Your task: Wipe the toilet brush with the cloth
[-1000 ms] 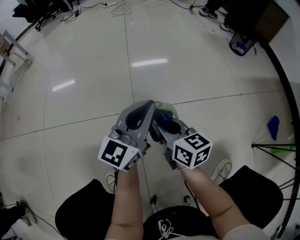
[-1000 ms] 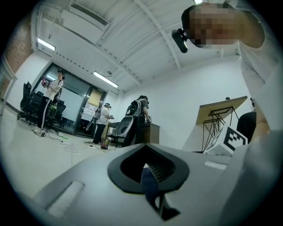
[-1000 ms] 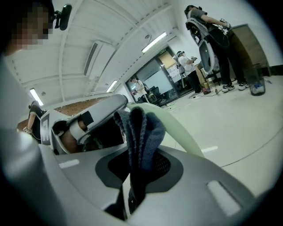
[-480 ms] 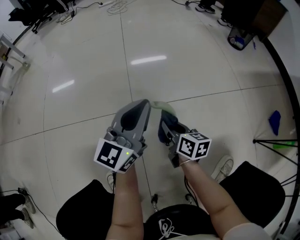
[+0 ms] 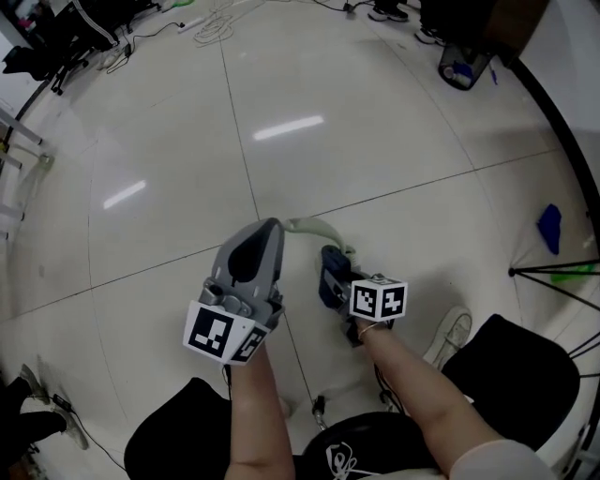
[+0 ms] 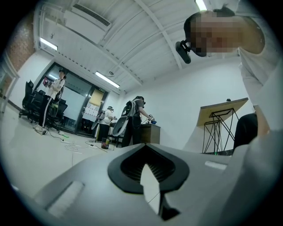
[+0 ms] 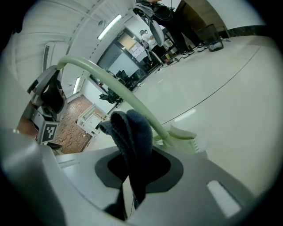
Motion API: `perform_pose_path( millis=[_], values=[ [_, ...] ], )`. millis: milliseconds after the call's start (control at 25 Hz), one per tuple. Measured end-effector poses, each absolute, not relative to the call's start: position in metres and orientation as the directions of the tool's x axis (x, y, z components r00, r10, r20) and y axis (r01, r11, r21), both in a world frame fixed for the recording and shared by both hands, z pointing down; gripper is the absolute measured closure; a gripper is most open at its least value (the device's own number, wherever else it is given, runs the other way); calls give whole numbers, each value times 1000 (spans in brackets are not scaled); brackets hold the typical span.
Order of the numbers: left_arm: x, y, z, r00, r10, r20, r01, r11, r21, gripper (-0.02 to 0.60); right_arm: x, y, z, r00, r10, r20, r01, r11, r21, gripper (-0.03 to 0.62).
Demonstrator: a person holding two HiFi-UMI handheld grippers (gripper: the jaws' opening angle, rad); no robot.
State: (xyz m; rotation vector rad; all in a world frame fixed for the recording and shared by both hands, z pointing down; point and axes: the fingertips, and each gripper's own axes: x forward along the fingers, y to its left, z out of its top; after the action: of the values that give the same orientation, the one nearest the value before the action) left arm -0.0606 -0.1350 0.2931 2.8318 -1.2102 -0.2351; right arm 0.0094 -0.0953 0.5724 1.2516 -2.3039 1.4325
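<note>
A pale green toilet brush hangs over the floor between my two grippers. In the head view its curved handle runs from the tip of the left gripper to the right gripper. The left gripper is shut on the handle's end, of which only a pale sliver shows between its jaws in the left gripper view. The right gripper is shut on a dark blue cloth. That cloth lies against the handle just behind the brush head with its white bristles.
Glossy pale tiled floor lies all round. A blue object and black stand legs are at the right, a bin at the far right back, cables at the back. My shoe is below. Several people stand far off.
Both grippers have come back toward me and drawn slightly apart. More of the green handle shows between them now, and the cloth has slid along it.
</note>
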Motion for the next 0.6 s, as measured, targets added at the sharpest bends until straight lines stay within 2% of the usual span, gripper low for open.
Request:
perform_pose_path(
  millis=[120,200,280,400,520,600],
  values=[
    [-61,-135,292,681,-723,-116,-716,-691,105,575,-11,-82,538,-715,-535,450,-681,390,-619,530],
    [-67,-132,281,664,-736,-132,-729,-676,106,575,-30,-70,503,-767,-510,388,-640,579,-504,530],
    [-76,-127,262,636,-750,-181,-744,-658,116,575,-40,-64,463,-786,-527,323,-618,698,-362,528],
    [-95,-118,231,575,-776,-258,-774,-619,135,575,-37,-67,388,-785,-597,164,-619,753,-223,530],
    [-115,-106,209,502,-814,-291,-821,-555,134,575,-35,-59,310,-827,-562,-7,-555,818,-148,530],
    [-124,-96,204,466,-840,-277,-852,-510,116,575,-21,-58,274,-817,-573,-67,-566,818,-103,528]
  ],
)
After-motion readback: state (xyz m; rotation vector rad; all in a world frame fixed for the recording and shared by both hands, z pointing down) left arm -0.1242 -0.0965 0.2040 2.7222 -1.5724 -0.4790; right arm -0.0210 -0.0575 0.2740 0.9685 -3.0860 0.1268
